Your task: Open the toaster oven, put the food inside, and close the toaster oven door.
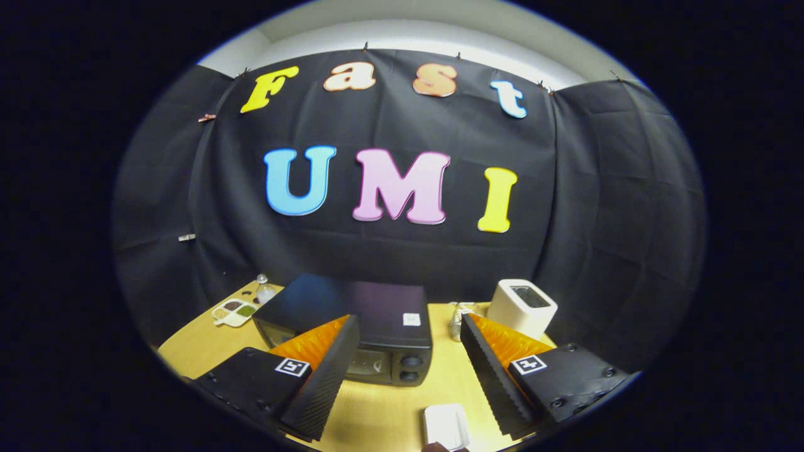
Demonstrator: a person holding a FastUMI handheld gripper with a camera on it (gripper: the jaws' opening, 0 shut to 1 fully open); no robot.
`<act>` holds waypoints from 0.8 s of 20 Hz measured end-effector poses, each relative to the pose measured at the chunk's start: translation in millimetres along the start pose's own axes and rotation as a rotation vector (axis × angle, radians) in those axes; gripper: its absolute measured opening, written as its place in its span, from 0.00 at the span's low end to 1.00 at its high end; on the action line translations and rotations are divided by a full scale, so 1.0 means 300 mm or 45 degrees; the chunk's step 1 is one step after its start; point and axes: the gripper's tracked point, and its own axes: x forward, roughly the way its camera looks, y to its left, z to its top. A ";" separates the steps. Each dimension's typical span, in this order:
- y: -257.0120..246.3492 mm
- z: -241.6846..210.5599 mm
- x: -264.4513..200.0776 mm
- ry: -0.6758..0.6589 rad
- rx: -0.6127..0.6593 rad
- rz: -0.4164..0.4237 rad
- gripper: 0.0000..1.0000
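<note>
On the desk [383, 411], just beyond the empty, wide-apart tongs [408, 333], sits the dark toaster oven [352, 317], door closed, a white box [522, 306] beside it.

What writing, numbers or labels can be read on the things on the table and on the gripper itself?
None can be read.
toaster oven: white sticker on top, too small to read; marks by the knobs blurred.
gripper, fingers open: square black-and-white markers, a pattern, not words.
white box: no writing visible.
</note>
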 end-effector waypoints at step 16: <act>-0.226 0.133 -0.161 -0.084 0.126 -0.199 1.00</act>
